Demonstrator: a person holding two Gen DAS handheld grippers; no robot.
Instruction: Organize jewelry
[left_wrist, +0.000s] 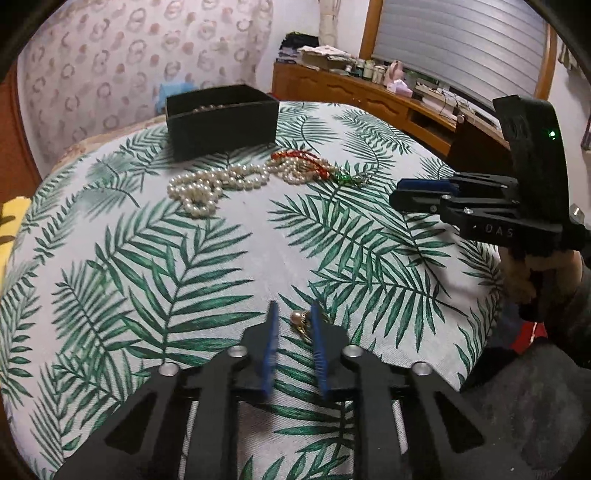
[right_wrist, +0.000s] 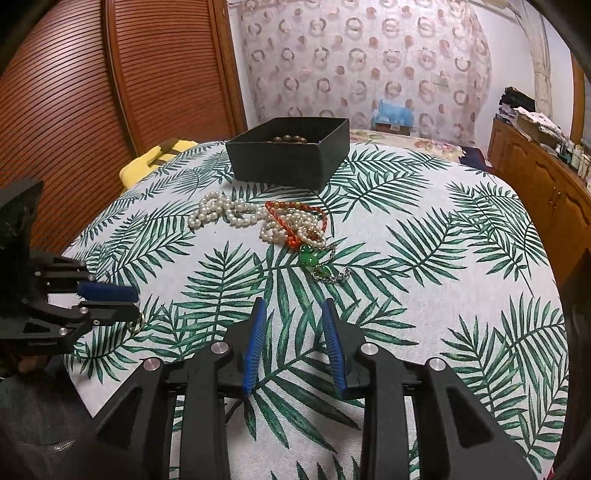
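Jewelry: gold pearl ring (left_wrist: 301, 325) lower centre, pinched by left gripper (left_wrist: 293, 314); pearl strands (left_wrist: 221, 182) heaped mid-frame; right gripper (right_wrist: 293, 310) parted, empty

Your grippers (right_wrist: 293, 314) are black frames with blue ribbed pads (right_wrist: 255, 347) and silver screws (right_wrist: 220, 347). One (left_wrist: 400, 192) bears "DAS" lettering and a green light at two o'clock.

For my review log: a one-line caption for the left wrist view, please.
Left gripper closing around a ring; pearls and box beyond.
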